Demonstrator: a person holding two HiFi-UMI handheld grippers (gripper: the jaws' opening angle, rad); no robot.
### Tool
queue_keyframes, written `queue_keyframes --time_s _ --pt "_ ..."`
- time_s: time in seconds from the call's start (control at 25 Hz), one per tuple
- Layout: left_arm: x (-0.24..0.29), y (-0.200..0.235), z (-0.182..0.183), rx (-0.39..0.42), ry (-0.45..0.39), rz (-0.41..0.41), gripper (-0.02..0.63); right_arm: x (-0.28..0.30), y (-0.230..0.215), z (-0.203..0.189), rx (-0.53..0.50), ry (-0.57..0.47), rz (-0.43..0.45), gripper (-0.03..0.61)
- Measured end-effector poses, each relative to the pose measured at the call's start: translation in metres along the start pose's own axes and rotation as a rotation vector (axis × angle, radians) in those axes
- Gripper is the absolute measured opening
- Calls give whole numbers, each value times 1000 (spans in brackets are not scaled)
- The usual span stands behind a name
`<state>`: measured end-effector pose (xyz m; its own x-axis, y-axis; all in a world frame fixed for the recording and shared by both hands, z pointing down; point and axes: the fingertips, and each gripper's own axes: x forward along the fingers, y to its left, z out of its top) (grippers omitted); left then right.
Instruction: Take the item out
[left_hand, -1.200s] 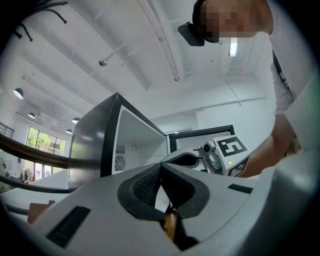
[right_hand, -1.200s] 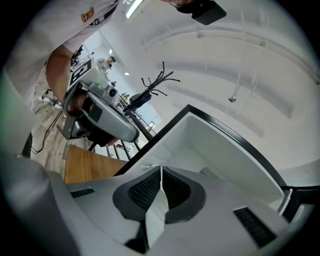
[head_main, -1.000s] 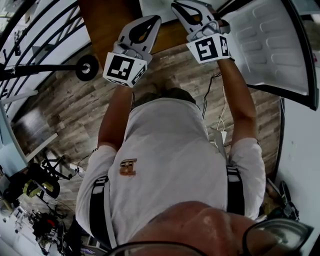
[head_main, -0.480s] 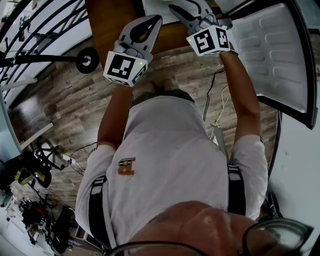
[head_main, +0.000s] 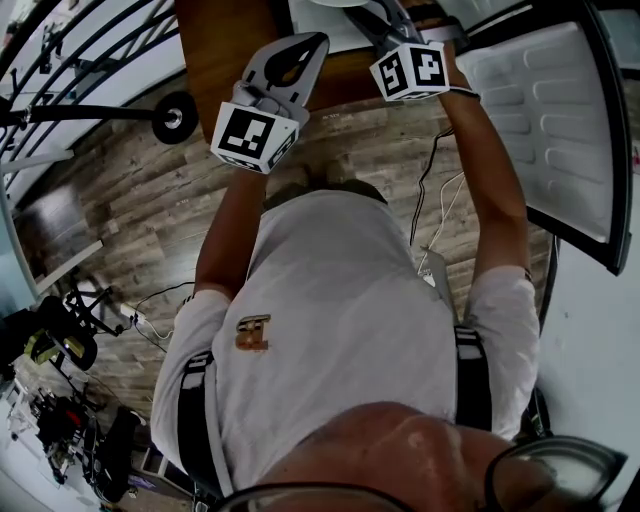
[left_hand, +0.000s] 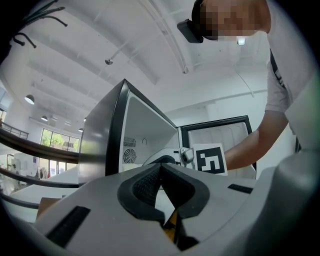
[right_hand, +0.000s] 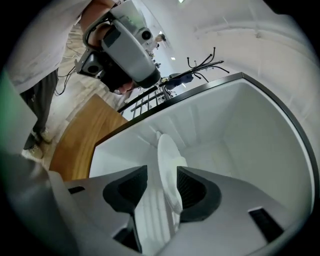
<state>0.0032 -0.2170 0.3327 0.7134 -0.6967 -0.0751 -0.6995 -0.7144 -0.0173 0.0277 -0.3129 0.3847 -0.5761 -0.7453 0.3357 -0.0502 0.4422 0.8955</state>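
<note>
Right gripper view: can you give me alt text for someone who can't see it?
The right gripper, its jaws just opened wide, faces a white compartment with a white plate-like disc seen edge-on between them. The left gripper and a wooden tabletop show at left.

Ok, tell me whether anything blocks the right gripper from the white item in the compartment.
Nothing visible does. The door stands open; the right gripper has just opened its jaws, and the white item shows in their gap inside the compartment, ungripped.
</note>
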Motion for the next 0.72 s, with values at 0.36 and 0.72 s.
queue_keyframes --time_s 0.36,0.72 --pt "3 11 -3 -11 11 -1 17 16 -1 4 -88 1 25 100" --pt "2 8 -3 -12 12 -3 17 11 -5 7 -125 -3 -4 51"
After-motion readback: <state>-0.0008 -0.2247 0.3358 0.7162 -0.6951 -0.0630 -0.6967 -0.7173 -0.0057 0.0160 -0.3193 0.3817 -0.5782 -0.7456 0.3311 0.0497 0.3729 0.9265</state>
